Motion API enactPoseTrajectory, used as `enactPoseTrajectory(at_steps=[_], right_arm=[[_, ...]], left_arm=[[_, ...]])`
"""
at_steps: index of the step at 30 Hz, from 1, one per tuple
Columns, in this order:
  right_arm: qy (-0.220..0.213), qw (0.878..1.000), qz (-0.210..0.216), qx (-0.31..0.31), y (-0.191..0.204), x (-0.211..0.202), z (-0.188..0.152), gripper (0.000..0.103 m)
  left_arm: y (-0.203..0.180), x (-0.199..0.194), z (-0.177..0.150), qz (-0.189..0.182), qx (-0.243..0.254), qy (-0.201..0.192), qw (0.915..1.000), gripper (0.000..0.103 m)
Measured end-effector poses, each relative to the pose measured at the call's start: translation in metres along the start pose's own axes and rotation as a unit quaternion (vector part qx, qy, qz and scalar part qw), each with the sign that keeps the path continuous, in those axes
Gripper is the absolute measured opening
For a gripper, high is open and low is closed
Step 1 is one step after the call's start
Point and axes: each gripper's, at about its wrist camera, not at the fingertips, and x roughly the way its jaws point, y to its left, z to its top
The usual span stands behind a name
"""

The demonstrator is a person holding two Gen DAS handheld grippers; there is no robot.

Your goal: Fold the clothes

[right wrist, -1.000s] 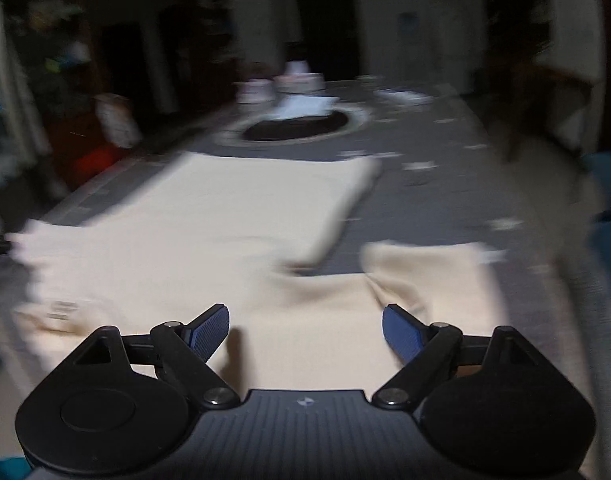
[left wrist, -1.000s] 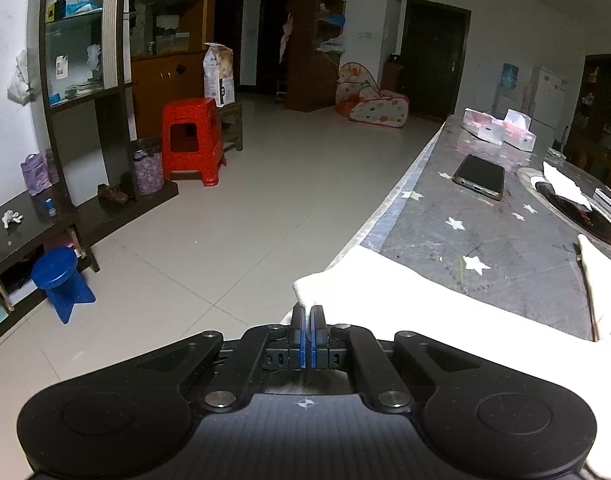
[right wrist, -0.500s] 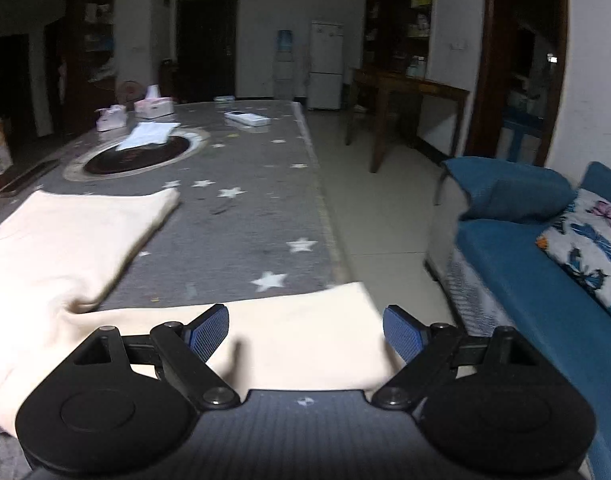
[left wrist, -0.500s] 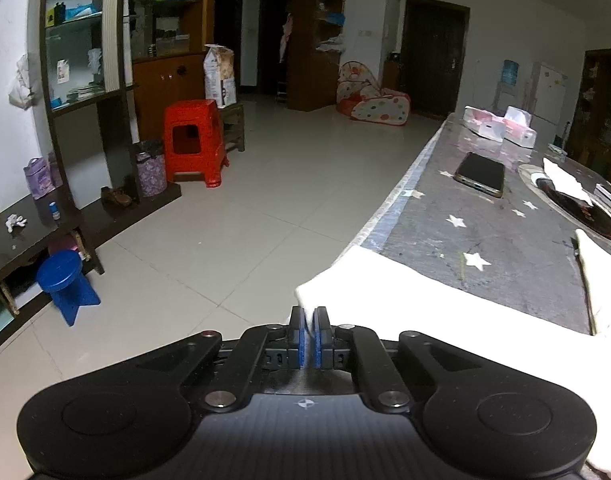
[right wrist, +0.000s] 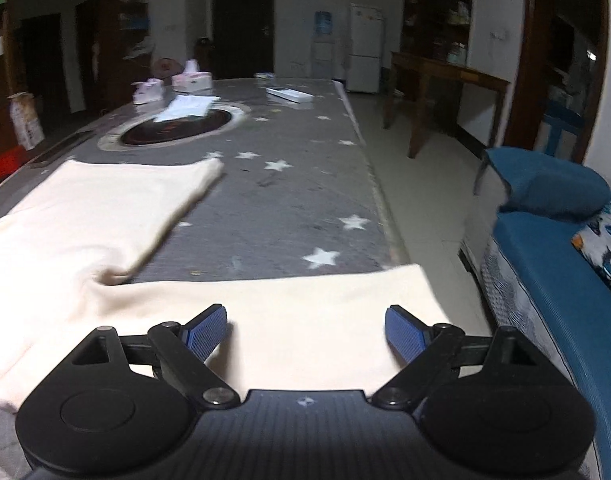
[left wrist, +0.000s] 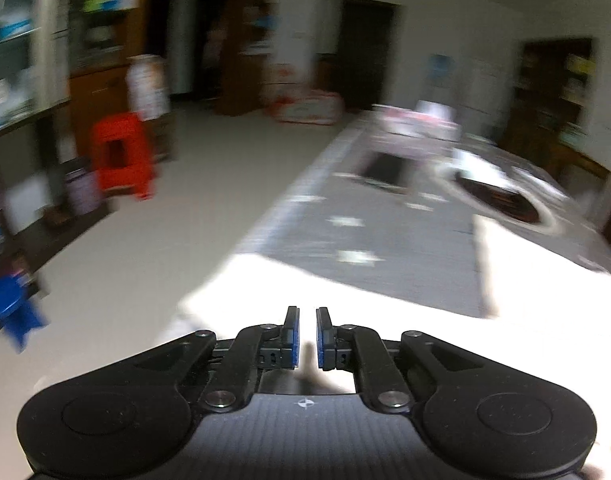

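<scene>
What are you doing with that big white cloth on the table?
Someone is folding a cream garment on the starry grey table, holding tongs in each hand. The left tongs are open only a crack over the cloth's edge, pinching nothing. The right tongs are wide open above a sleeve, gripping nothing. That camera view is blurry from moving.

Domestic living and dining room.
A long counter (right wrist: 289, 184) under a star-printed cloth stands on a tiled floor (left wrist: 153, 240), with a blue sofa (right wrist: 553, 264), white refrigerator (right wrist: 363, 48), water dispenser (right wrist: 323, 40), wooden shelving (right wrist: 437, 16), tissue boxes (right wrist: 191, 80) and a red plastic stool (left wrist: 121, 152).
</scene>
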Motion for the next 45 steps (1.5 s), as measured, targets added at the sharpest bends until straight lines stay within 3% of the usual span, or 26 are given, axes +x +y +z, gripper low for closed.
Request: enactPoseTrajectory(at_steps=[6, 12, 16, 22, 28, 33, 37, 45], right_arm=[[-0.013, 0.997, 0.067, -0.037, 0.033, -0.014, 0.003, 0.089], [-0.022, 0.982, 0.147, -0.112, 0.086, -0.022, 0.006, 0.09], [-0.027, 0.97, 0.175, -0.169, 0.119, -0.023, 0.003, 0.09], [-0.026, 0.945, 0.191, -0.262, 0.156, -0.021, -0.008, 0.09], [-0.005, 0.936, 0.207, -0.285, 0.148, -0.026, -0.012, 0.09], [0.022, 0.942, 0.219, -0.254, 0.13, -0.023, -0.008, 0.09], [0.003, 0.947, 0.211, -0.242, 0.124, -0.029, -0.004, 0.09], [-0.013, 0.949, 0.226, -0.221, 0.132, -0.018, 0.004, 0.09]], left_arm=[[-0.06, 0.0, -0.004, -0.114, 0.075, 0.01, 0.9907, 0.009], [-0.114, 0.007, -0.022, -0.2, 0.159, 0.036, 0.9661, 0.009], [-0.124, 0.006, -0.038, -0.224, 0.185, 0.056, 0.9552, 0.009], [-0.125, -0.006, -0.051, -0.244, 0.194, 0.065, 0.9481, 0.008], [-0.132, -0.012, -0.057, -0.266, 0.207, 0.073, 0.9386, 0.008], [-0.136, -0.009, -0.056, -0.275, 0.203, 0.079, 0.9364, 0.009], [-0.133, -0.003, -0.041, -0.277, 0.187, 0.088, 0.9383, 0.011], [-0.126, 0.036, 0.013, -0.213, 0.134, 0.042, 0.9669, 0.015]])
